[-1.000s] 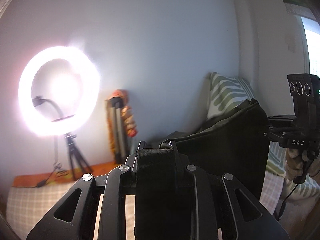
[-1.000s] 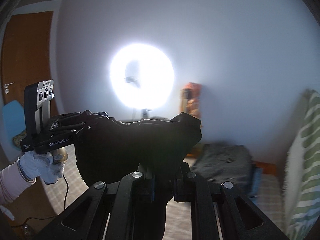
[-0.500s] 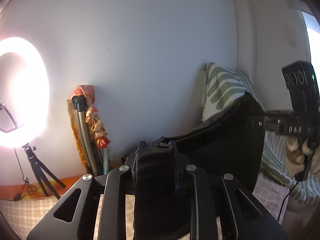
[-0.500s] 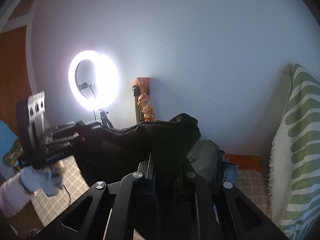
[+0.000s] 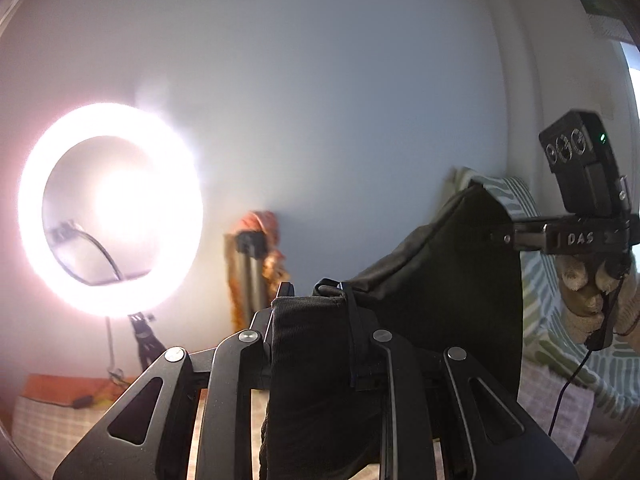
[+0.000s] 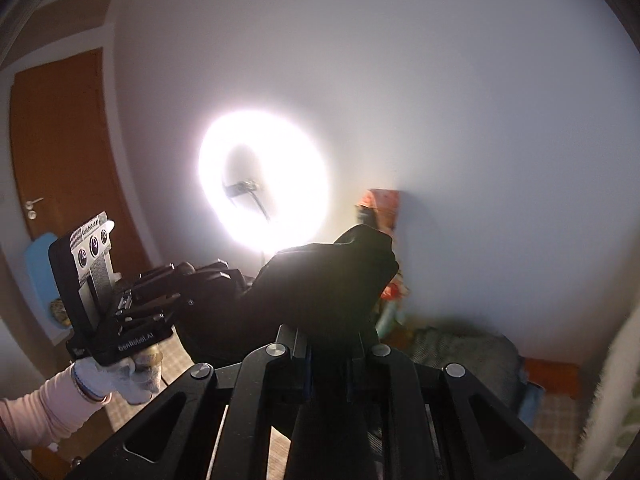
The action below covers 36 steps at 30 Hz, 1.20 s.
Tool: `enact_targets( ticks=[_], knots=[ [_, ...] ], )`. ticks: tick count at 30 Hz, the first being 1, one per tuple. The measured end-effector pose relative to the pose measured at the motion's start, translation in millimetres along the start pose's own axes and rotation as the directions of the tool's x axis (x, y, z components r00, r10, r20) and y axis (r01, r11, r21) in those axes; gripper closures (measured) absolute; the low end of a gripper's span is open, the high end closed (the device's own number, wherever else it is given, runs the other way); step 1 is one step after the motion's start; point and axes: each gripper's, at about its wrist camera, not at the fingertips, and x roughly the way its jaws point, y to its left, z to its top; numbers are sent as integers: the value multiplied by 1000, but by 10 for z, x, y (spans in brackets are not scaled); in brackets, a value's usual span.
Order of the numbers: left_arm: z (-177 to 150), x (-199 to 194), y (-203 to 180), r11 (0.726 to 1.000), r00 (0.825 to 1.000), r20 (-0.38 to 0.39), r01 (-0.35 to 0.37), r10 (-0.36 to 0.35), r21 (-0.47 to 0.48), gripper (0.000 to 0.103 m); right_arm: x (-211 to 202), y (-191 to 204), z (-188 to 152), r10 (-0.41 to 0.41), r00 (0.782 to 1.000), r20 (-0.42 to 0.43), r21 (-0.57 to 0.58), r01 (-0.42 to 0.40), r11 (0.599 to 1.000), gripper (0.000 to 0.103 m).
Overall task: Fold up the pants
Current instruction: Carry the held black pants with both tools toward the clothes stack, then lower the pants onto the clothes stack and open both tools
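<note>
The dark pants (image 5: 440,280) hang in the air, stretched between my two grippers. My left gripper (image 5: 316,304) is shut on one end of the waistband, and the cloth falls down between its fingers. My right gripper (image 6: 328,328) is shut on the other end of the pants (image 6: 320,280). In the left wrist view the right gripper (image 5: 504,236) shows at the right, its jaws closed on the cloth edge. In the right wrist view the left gripper (image 6: 228,280) shows at the left, held by a white-gloved hand (image 6: 128,372). The lower part of the pants is hidden.
A lit ring light (image 5: 108,208) on a tripod stands against the white wall. A folded orange item (image 5: 260,264) leans beside it. A green-striped pillow (image 5: 536,296) is at the right, a brown door (image 6: 64,160) at the left. A checked bedsheet (image 5: 48,428) lies below, with grey folded clothes (image 6: 460,352).
Both grippers have swung left with the pants, after swinging right before. The ring light is back in the middle of both views. The grip on the pants has not changed.
</note>
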Motion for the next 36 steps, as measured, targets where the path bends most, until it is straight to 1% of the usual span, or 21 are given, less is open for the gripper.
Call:
enact_targets(
  ticks=[3,5,7,10,12,13,17,22,24,25,26,27,28,29,30,31,32,33,34,35,36],
  knots=[
    [81,111,-44,1000,1000,0,16,-16,-4,83,31,-143,26,14,1000,-7,-25,-14,1000,94],
    [66,366,-179,999,998,-37,45,-44,13,83,71,-422,-55,40,998,-39,8,-39,999,94],
    [-19,755,-385,996,991,-105,85,-81,39,83,185,-831,-238,32,995,-98,45,-27,999,94],
    [-188,1360,-578,990,968,-210,143,-138,5,83,382,-1328,-495,-31,984,-177,82,47,996,94],
    [-315,1672,-638,986,951,-261,163,-165,-29,83,540,-1617,-657,-73,969,-235,106,100,989,94],
    [-379,1782,-670,986,946,-278,163,-166,-34,83,619,-1752,-749,-90,961,-262,113,124,986,94],
    [-559,2144,-716,986,928,-333,161,-168,-49,83,780,-2025,-929,-117,947,-300,114,158,981,94],
    [-639,2500,-660,989,919,-367,136,-145,-51,83,1000,-2233,-1050,-152,931,-332,98,194,976,94],
    [-678,2630,-648,989,911,-387,134,-145,-54,83,1110,-2297,-1125,-166,924,-343,98,211,973,93],
    [-694,2682,-623,989,906,-398,134,-146,-58,83,1150,-2317,-1167,-182,920,-347,88,225,970,91],
    [-702,2723,-600,991,905,-404,120,-131,-52,83,1147,-2342,-1215,-204,915,-348,86,248,965,86],
    [-709,2736,-576,993,907,-406,107,-114,-42,82,1176,-2362,-1233,-216,912,-350,95,264,960,84],
    [-714,2756,-563,995,906,-411,97,-103,-34,81,1181,-2391,-1270,-222,911,-349,120,278,953,74],
    [-717,2782,-549,996,905,-415,88,-94,-33,77,1163,-2422,-1288,-230,910,-344,147,294,944,62],
    [-712,2796,-531,996,905,-416,80,-88,-35,76,1152,-2455,-1302,-235,910,-341,168,305,937,62],
    [-714,2821,-509,997,906,-417,65,-76,-39,70,1120,-2475,-1311,-223,913,-342,190,299,935,62],
    [-702,2823,-472,998,909,-414,44,-54,-35,63,1083,-2484,-1323,-214,912,-349,208,298,932,62],
    [-676,2820,-434,999,914,-404,18,-28,-27,59,1042,-2496,-1329,-217,910,-354,215,305,928,61],
    [-648,2804,-383,1000,919,-394,-7,-3,-25,49,984,-2477,-1339,-227,907,-355,214,315,925,61],
    [-616,2770,-323,999,922,-386,-35,18,-35,44,928,-2459,-1344,-230,907,-353,216,318,923,59],
    [-606,2740,-281,998,925,-380,-41,20,-47,44,867,-2447,-1351,-233,908,-350,221,321,921,59]
  ],
)
